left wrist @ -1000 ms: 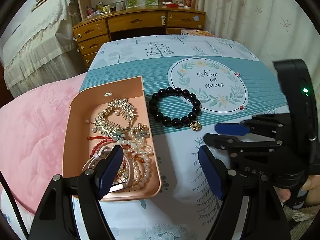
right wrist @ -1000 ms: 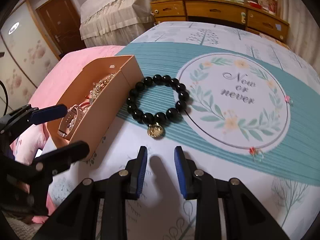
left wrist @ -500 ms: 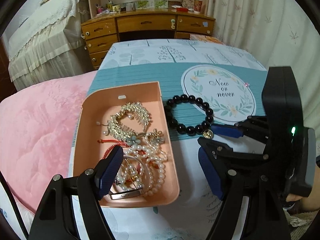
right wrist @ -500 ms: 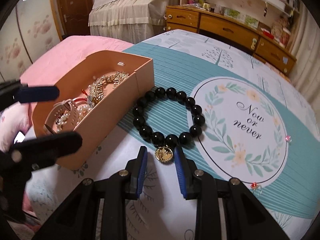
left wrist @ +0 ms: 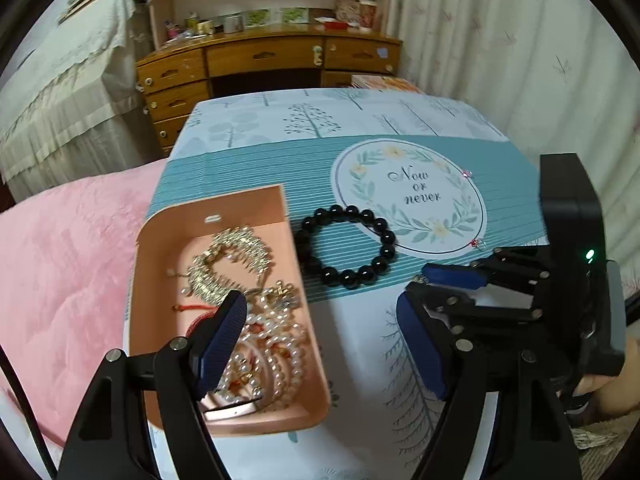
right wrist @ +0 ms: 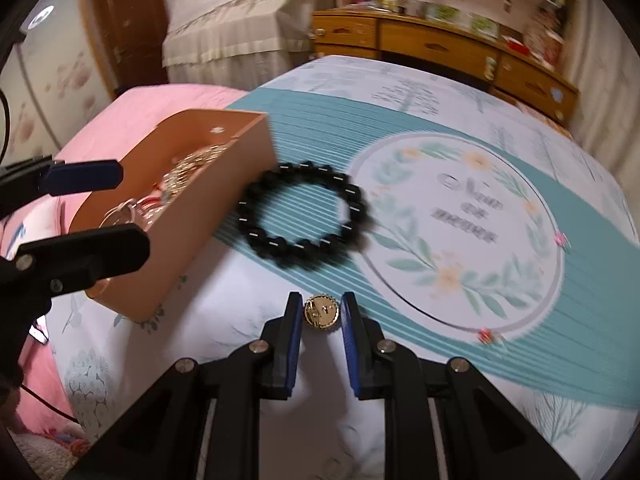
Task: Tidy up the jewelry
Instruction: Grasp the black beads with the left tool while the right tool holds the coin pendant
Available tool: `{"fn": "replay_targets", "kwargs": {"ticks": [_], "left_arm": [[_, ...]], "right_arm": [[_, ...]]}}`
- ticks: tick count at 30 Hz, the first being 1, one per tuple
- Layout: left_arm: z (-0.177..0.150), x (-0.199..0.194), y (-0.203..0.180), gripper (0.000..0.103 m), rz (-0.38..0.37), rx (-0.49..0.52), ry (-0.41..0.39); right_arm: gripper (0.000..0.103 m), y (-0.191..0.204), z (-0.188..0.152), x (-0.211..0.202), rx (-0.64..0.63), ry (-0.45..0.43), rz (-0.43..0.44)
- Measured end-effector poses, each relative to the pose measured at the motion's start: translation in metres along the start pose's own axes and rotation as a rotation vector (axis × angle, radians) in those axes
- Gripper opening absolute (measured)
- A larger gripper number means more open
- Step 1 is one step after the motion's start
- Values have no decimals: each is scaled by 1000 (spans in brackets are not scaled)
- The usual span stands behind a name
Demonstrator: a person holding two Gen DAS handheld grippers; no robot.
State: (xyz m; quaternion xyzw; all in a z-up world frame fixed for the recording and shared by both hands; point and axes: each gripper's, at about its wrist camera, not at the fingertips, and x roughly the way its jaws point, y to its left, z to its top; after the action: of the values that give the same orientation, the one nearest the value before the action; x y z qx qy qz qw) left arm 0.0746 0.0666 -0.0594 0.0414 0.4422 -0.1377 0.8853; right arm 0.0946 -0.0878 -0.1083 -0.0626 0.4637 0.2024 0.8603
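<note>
Two tongs work above a bed: the right tongs [right wrist: 321, 314], just closing, bracket the gold charm [right wrist: 321, 312] of the black bead bracelet [right wrist: 302, 216] beside the jewelry box [left wrist: 224, 216]; left tongs [left wrist: 320, 340] spread; the small charm could slip free

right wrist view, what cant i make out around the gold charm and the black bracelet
- Gold charm sits between the right tongs' pads, which have just been closing; contact is unclear.
- Black bead bracelet: motion blur hides its link to the charm.
- Left wrist view: the right tongs cover the charm.
- Peach box: the left tongs' finger hides some jewelry.
</note>
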Motion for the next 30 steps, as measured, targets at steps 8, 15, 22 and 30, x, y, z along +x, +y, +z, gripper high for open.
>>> {"fn": "replay_targets", "kwargs": {"ticks": [8, 15, 22, 30], "left_arm": [[24, 27, -37, 75, -19, 99, 36], [40, 66, -57, 58, -17, 146, 121], [45, 106, -55, 39, -30, 117, 241], [52, 110, -61, 13, -34, 128, 263]], "right_arm": [[19, -42, -9, -20, 149, -36, 14], [19, -64, -16, -29, 215, -64, 29], [19, -76, -24, -30, 252, -66, 51], [19, -81, -26, -29, 272, -64, 78]]}}
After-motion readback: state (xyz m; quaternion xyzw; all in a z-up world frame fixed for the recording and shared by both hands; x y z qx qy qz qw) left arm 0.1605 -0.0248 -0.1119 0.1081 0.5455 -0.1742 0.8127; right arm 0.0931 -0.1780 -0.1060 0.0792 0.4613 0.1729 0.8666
